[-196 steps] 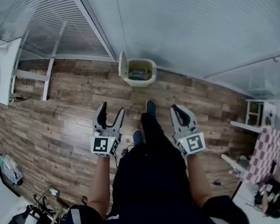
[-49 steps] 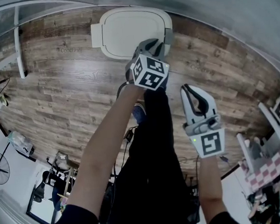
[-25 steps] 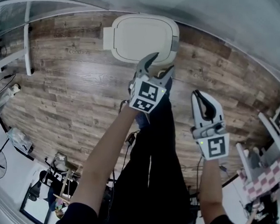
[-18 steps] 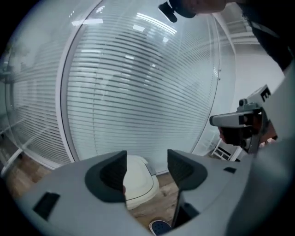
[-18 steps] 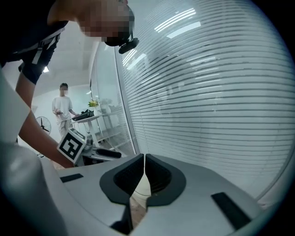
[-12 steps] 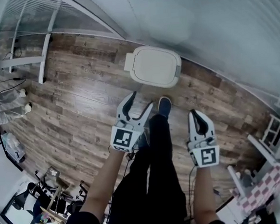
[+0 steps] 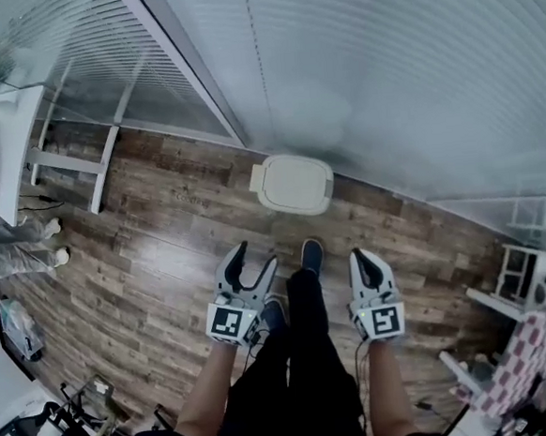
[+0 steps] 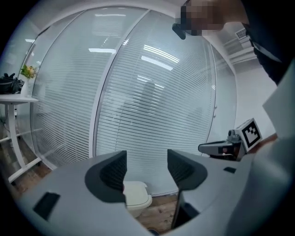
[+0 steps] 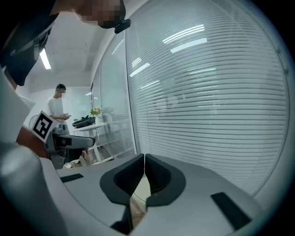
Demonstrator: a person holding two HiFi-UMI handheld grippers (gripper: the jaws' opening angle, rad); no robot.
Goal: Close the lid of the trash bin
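A cream trash bin stands on the wood floor against the glass wall, its lid lying flat and shut on top. The bin also shows low in the left gripper view, between and below the jaws. My left gripper is held open well short of the bin, nothing between its fingers. My right gripper is shut with nothing in it, level with the left one. In the right gripper view only a cream sliver of the bin shows below the shut jaws.
A glass wall with white blinds runs behind the bin. A white table with a plant stands at the left. A person's legs show at the left edge. A white shelf and checked cloth lie at the right. My own legs and shoe are between the grippers.
The bin's lid, open at the start, is now shut. My left gripper has drawn back from the lid, and I have straightened up and stepped back, so the bin looks smaller.
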